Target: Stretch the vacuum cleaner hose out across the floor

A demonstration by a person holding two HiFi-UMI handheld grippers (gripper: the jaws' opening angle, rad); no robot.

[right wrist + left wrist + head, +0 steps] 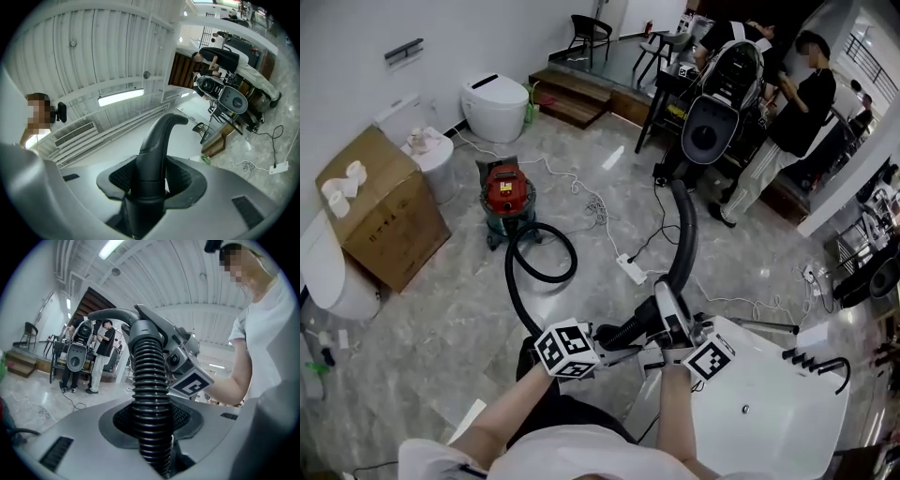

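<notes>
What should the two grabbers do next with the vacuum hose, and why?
Probably pull it farther from the red vacuum cleaner. The left gripper grips the ribbed hose, the right gripper its smooth handle, yet the hose curls in a loop beside the cleaner.

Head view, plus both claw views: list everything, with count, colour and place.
vacuum cleaner: one, red and teal, floor left of centre.
hose: one, black, looping from the cleaner up to both claws.
cardboard box: one, brown, left.
toilets: at least two, white, along the left wall.
power strip: one, white, floor centre.
bystanders: at least two, dark tops, upper right.
left claw: grey, shut on the hose's ribbed part.
right claw: grey, shut on its smooth handle end.
</notes>
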